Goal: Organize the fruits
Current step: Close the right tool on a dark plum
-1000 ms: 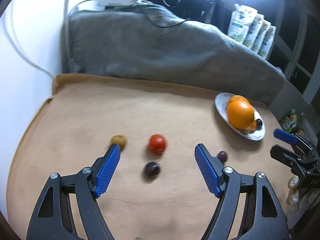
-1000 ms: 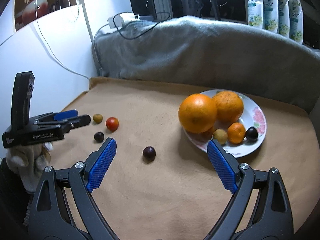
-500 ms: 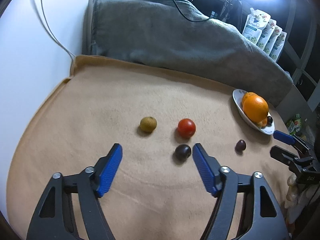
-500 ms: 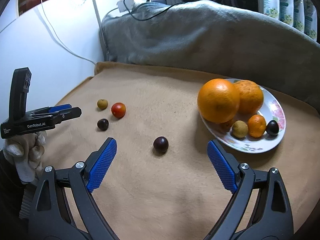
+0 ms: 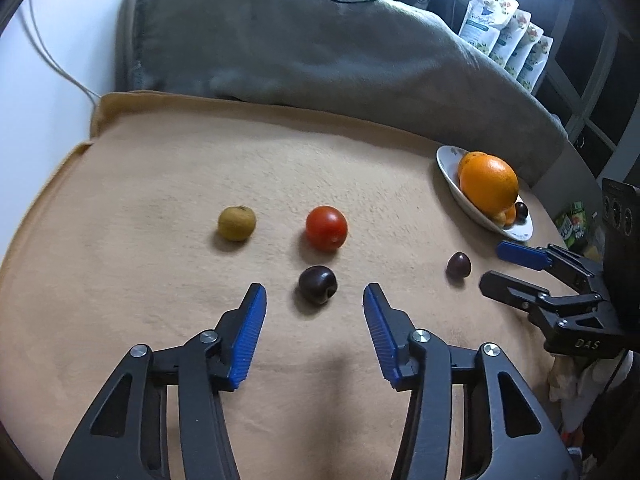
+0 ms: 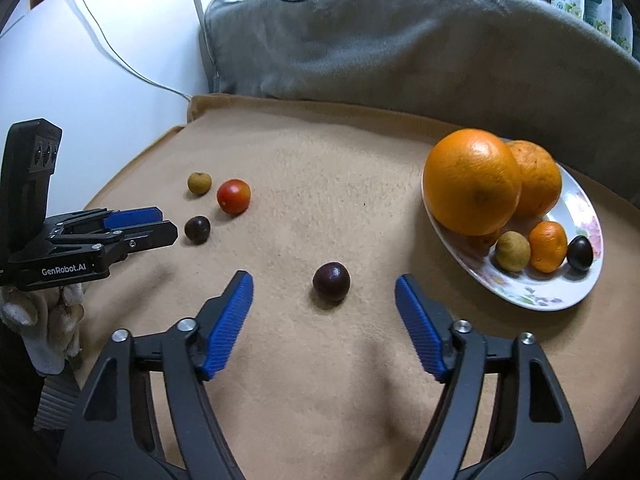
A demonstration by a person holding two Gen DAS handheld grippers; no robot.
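Note:
On the tan cloth lie a yellow-brown fruit [image 5: 236, 223], a red tomato [image 5: 326, 227] and two dark plums. My left gripper [image 5: 315, 294] stands open around the nearer plum [image 5: 317, 284], its jaws closing, pads clear of the fruit. In the right wrist view my right gripper [image 6: 324, 284] is open with the other plum [image 6: 331, 281] between its fingertips, jaws closing and not touching it. A flowered plate [image 6: 560, 296] at the right holds two oranges [image 6: 472, 181], a small orange, a yellow-brown fruit and a dark plum.
A grey blanket [image 5: 304, 48] is heaped along the back of the cloth. A white wall with a cable runs on the left. Pouches [image 5: 504, 36] stand at the back right. A gloved hand [image 6: 44, 312] holds the left gripper.
Both grippers have sunk toward the cloth and narrowed. The left one has come to straddle its plum; the right one has closed in around the other plum.

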